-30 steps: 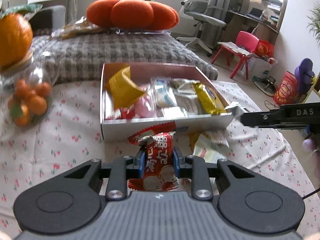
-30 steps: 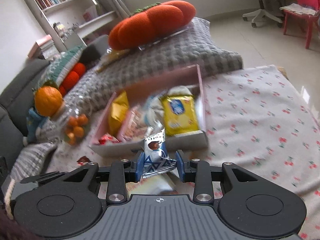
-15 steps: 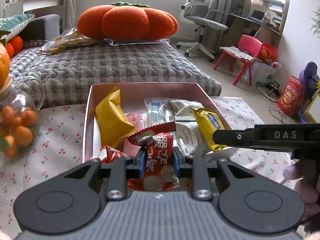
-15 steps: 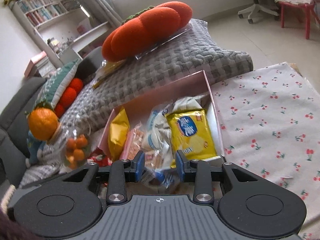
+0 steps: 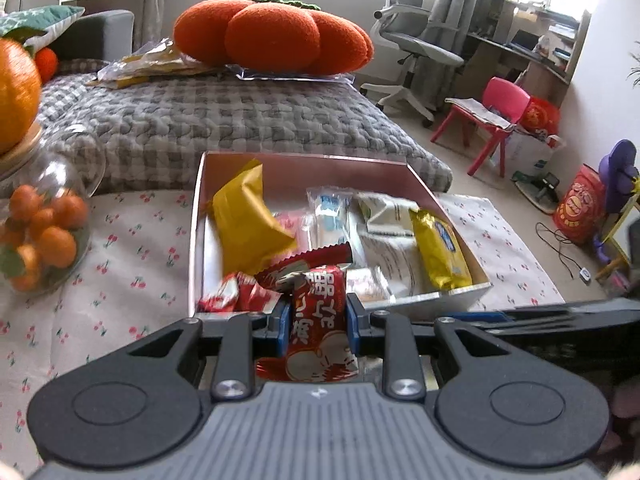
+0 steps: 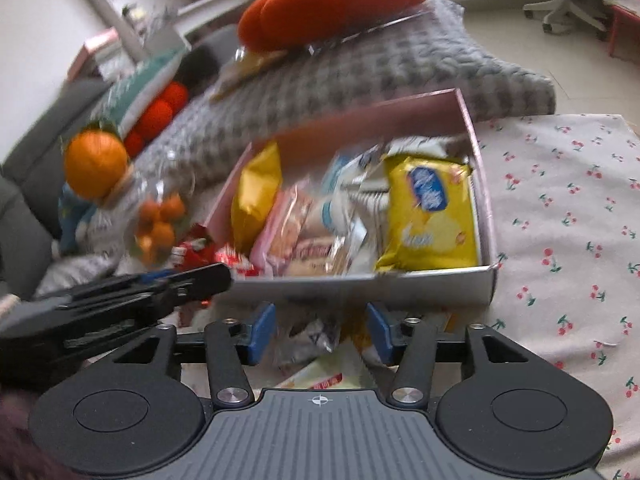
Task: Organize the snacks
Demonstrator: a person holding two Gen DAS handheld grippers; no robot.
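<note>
Left wrist view: the left hand-held gripper point(image 5: 316, 322) squeezes a red crinkly snack packet point(image 5: 318, 328) low in the middle, right at the near edge of the pink cardboard box point(image 5: 304, 162). It should go a bit further in before letting go.

Right wrist view: the right hand-held gripper point(image 6: 320, 330) has just been opening; a small silver packet point(image 6: 306, 338) sits loose between its blue pads, in front of the box. Everything lies on a cherry-print cloth point(image 6: 560, 208) by a grey cushion point(image 6: 360, 68).

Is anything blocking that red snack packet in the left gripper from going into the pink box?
Nothing solid does. The left gripper grips the red packet just at the box's near wall, and the box is open-topped. Only other snacks fill it, including a yellow bag; the packet would land on them.
</note>
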